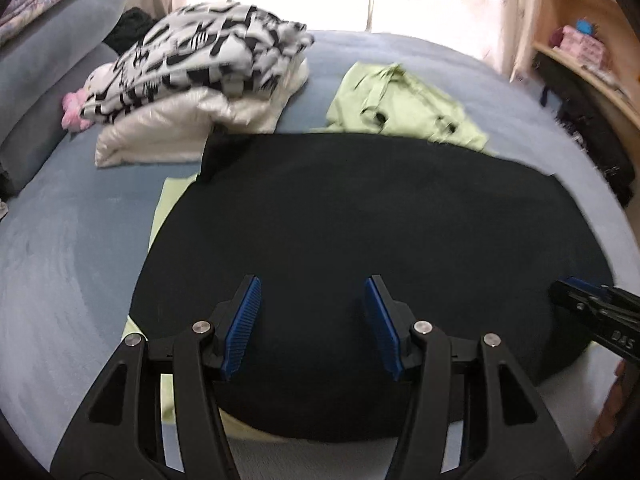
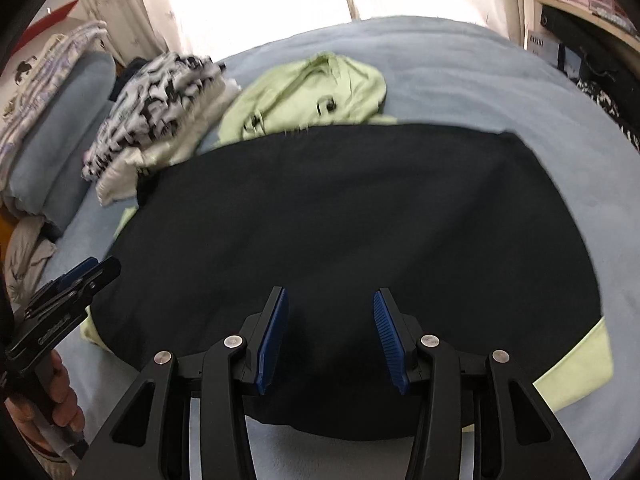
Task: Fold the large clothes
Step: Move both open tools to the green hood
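The large black cloth (image 1: 360, 240) lies flat on the blue bed (image 1: 72, 248), over a light-green garment (image 2: 576, 364). My left gripper (image 1: 312, 328) and right gripper (image 2: 330, 338) stand wide open, holding nothing; I judge more folds remain.

One black garment (image 1: 360, 240) lies spread flat on one bed (image 1: 72, 240). One light green garment (image 1: 404, 108) shows beyond it. One black-and-white patterned garment (image 1: 200, 56) tops one cream garment (image 1: 180, 128). Two tools: left tool (image 1: 312, 324), right tool (image 2: 330, 336).
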A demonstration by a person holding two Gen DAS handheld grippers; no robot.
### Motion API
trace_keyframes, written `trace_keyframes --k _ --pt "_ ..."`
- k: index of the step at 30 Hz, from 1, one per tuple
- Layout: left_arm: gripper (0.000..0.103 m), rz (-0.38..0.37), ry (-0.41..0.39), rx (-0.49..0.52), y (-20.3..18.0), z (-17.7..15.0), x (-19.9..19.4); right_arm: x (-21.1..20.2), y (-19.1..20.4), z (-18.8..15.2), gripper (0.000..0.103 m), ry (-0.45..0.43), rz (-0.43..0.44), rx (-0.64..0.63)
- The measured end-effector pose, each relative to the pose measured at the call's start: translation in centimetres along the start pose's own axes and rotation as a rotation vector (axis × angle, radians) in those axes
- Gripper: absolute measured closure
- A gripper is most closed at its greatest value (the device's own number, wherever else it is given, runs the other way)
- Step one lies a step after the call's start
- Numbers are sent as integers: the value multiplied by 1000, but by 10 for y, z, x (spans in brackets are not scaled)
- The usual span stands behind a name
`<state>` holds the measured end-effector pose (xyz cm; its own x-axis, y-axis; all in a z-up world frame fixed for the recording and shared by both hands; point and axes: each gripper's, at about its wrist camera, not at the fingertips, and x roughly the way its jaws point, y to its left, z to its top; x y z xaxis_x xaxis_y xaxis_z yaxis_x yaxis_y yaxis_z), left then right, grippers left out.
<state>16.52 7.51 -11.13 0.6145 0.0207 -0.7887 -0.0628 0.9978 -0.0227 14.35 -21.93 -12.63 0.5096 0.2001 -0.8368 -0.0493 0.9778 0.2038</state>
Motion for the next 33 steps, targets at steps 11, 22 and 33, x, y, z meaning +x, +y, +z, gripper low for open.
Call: trace_keyframes --k 11,22,33 --pt "48 46 69 -44 37 -6 52 3 -88 -10 58 29 -153 32" --pt "36 5 69 -23 46 13 53 -31 -167 -8 58 11 -238 110" --pt "36 -91 2 153 -14 131 65 -30 -131 79 58 -9 -56 62"
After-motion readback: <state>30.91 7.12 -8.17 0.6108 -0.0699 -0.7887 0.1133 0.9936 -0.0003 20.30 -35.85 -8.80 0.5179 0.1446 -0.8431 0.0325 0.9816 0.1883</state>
